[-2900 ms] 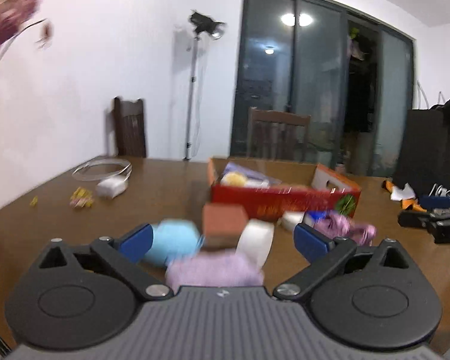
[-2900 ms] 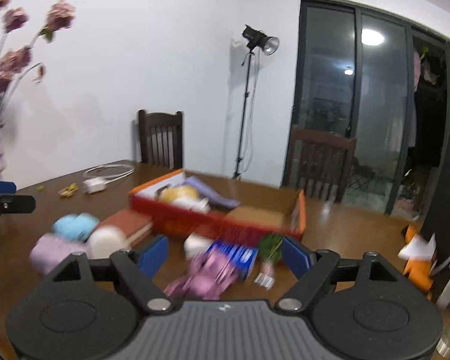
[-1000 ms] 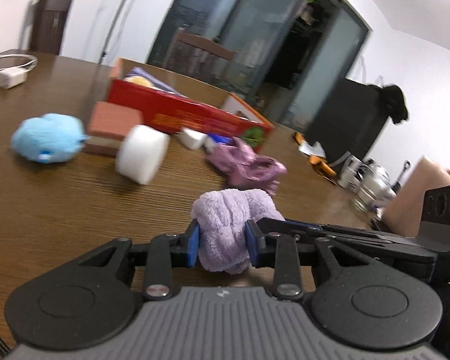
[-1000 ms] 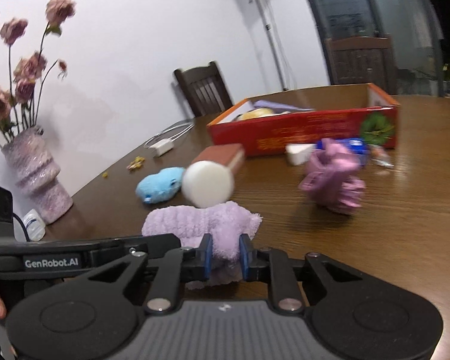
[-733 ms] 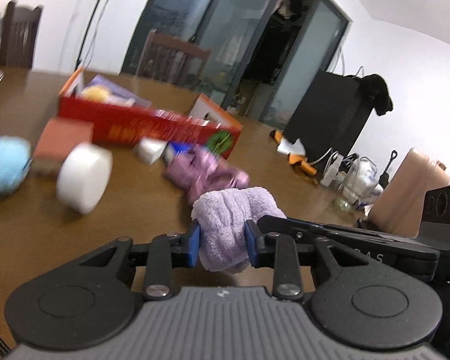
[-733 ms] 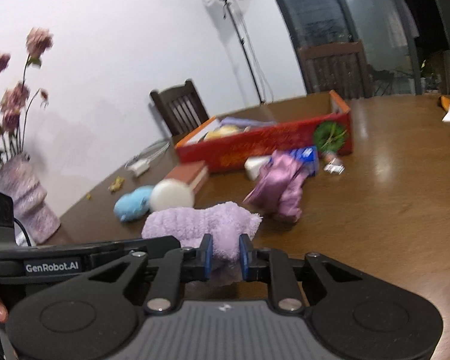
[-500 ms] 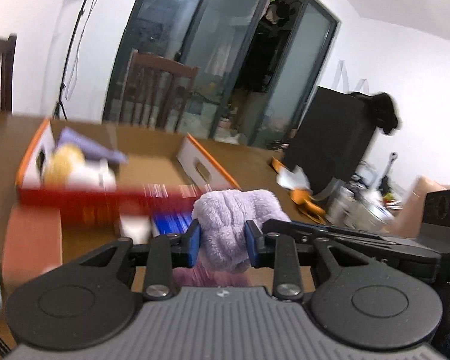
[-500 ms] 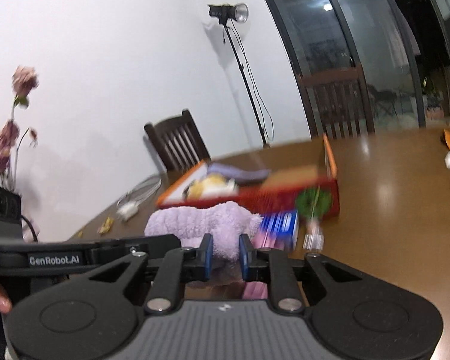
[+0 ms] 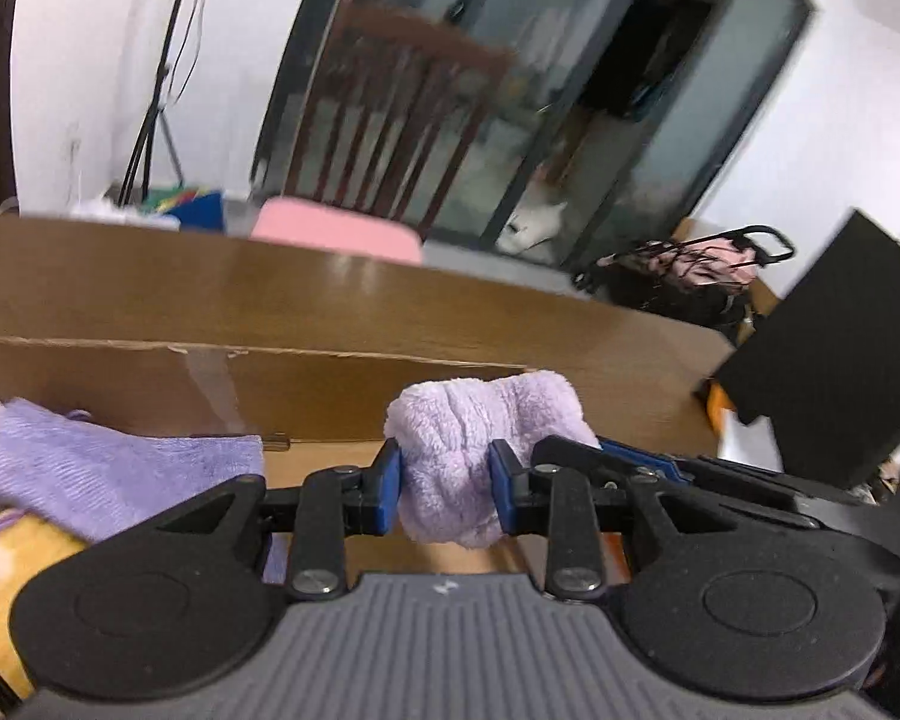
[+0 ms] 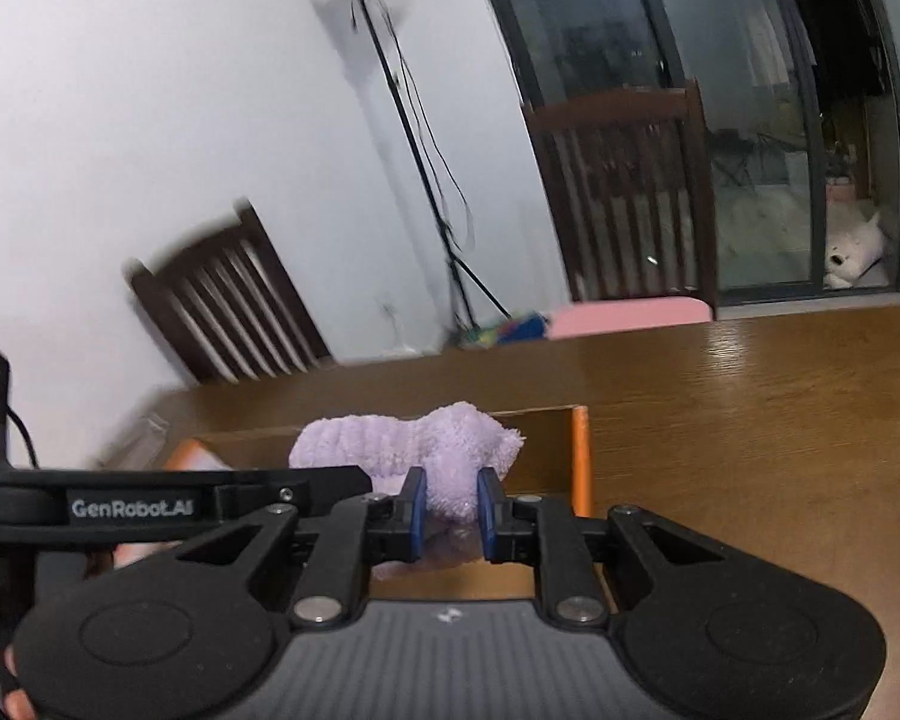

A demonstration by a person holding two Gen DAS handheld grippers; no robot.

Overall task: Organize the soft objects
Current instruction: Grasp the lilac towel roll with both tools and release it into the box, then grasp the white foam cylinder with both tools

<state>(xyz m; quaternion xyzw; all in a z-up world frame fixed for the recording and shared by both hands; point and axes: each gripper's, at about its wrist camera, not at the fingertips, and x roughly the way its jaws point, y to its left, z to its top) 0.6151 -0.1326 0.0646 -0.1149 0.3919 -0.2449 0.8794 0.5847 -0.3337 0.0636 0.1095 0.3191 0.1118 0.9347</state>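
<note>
A brown wooden bench (image 10: 750, 396) runs across a white-walled room, with dark glass sliding doors (image 10: 768, 120) behind it and a wooden chair (image 10: 624, 192) with a pink seat cushion (image 10: 624, 313) drawn up to its far edge. A cardboard box (image 9: 342, 384) sits open on the bench, its far wall brown, and both tools hang over it.

Only the right wrist view shows a second dark chair (image 10: 228, 300) against the wall, a light stand (image 10: 414, 138) with its lamp at the top, a white plush toy (image 10: 852, 258) on the floor beyond the glass, and the orange edge of the box at its right side. Only the left wrist view shows what lies in the box: a folded purple cloth (image 9: 108, 474) at its left side, over something yellow (image 9: 12, 576) that is too blurred to name. It also shows a black panel (image 9: 834, 354) and a dark bag (image 9: 684, 276) past the right end of the bench.

The left tool (image 9: 444, 495) stands narrow, its blue pads pressed into one end of a fluffy lilac towel (image 9: 486, 420). The right tool (image 10: 450, 513) is narrower, pinching the other end of the same towel, which bunches between the two. The towel is held above the open box, near its right end.
</note>
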